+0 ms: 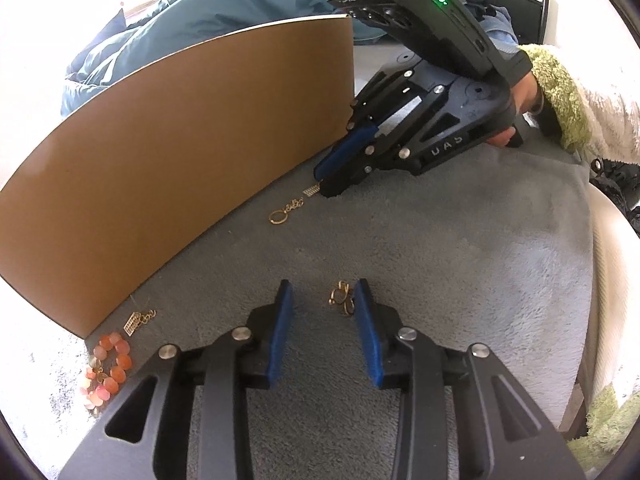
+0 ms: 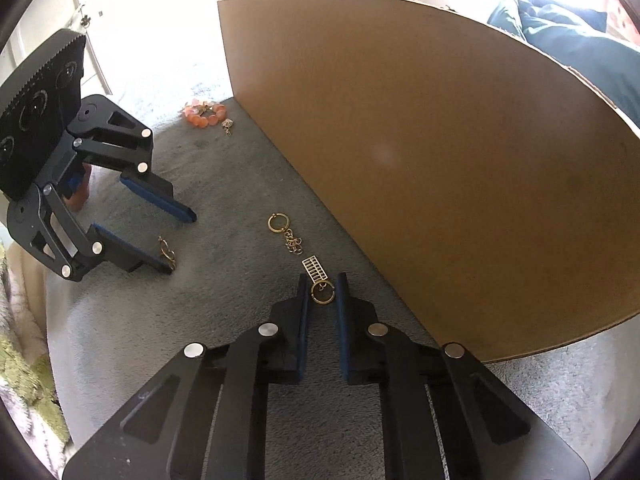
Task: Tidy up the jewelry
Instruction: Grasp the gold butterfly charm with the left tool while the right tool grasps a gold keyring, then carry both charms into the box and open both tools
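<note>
In the left wrist view my left gripper (image 1: pixel 323 286) stands open over the grey cloth (image 1: pixel 440 260). A small gold earring (image 1: pixel 342 300) lies between its jaws, close against the right pad (image 1: pixel 368 332). My right gripper (image 2: pixel 322 280) points down at a gold keychain beside the cardboard board (image 2: pixel 440 160). The keychain's end ring (image 2: pixel 322 292) lies between the narrowly parted pads, with a thin gap on each side. Its abacus charm (image 2: pixel 314 268), chain (image 2: pixel 292 242) and far ring (image 2: pixel 278 224) trail away ahead of the fingertips. The left gripper (image 2: pixel 180 242) shows at the left.
An orange bead bracelet (image 1: pixel 106 368) and a small gold charm (image 1: pixel 138 320) lie at the board's left end, at the cloth's edge. The upright board (image 1: pixel 180 140) walls off the far side. A hand in a fuzzy green-cuffed sleeve (image 1: pixel 560 92) holds the right gripper. A teal cushion (image 1: pixel 240 0) lies behind.
</note>
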